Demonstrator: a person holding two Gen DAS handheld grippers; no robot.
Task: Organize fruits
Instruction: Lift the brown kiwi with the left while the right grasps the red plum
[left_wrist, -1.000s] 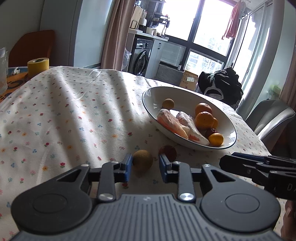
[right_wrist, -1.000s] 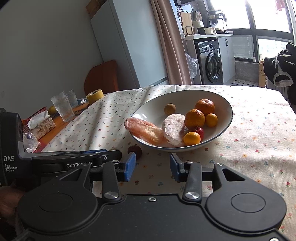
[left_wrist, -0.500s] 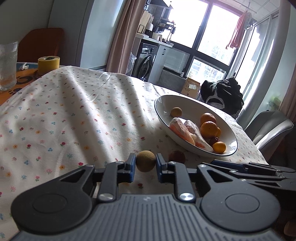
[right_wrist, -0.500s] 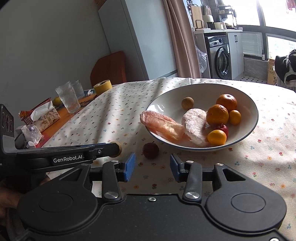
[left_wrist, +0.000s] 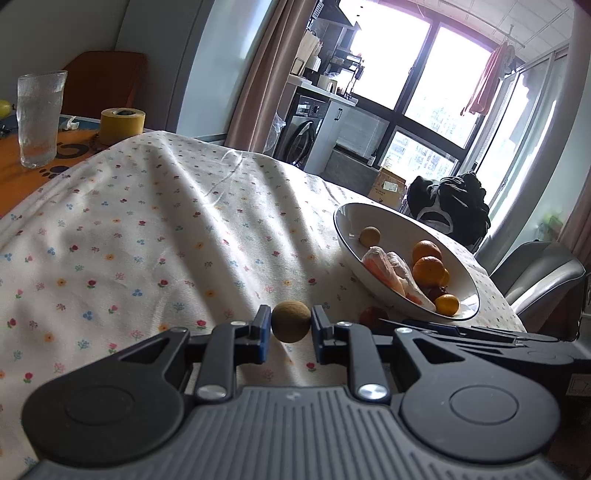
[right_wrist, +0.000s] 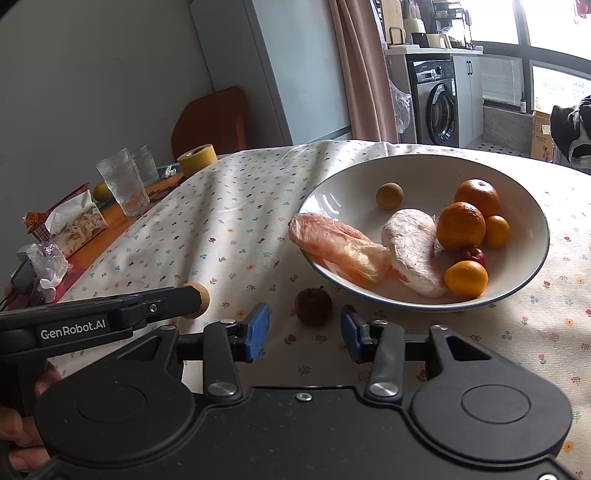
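My left gripper (left_wrist: 291, 328) is shut on a small round brown fruit (left_wrist: 291, 321), lifted just above the flowered tablecloth; from the right wrist view that fruit (right_wrist: 201, 301) peeks out at the tip of the left gripper. A dark red fruit (right_wrist: 312, 305) lies on the cloth in front of the white bowl (right_wrist: 424, 162), just ahead of my right gripper (right_wrist: 305, 332), which is open with nothing between its fingers. The bowl (left_wrist: 354, 221) holds oranges (right_wrist: 460, 226), a brown fruit (right_wrist: 389, 195) and wrapped fruits (right_wrist: 340, 245).
Two glasses (right_wrist: 123, 182), a yellow tape roll (right_wrist: 197, 158) and a tissue pack (right_wrist: 74, 221) stand on the orange mat at the far left. A grey chair (left_wrist: 535, 277) is beyond the table's right edge. A hand (right_wrist: 22, 435) holds the left gripper.
My left gripper closed on the brown fruit and lifted it off the cloth. My right gripper moved closer to the dark red fruit and stayed open.
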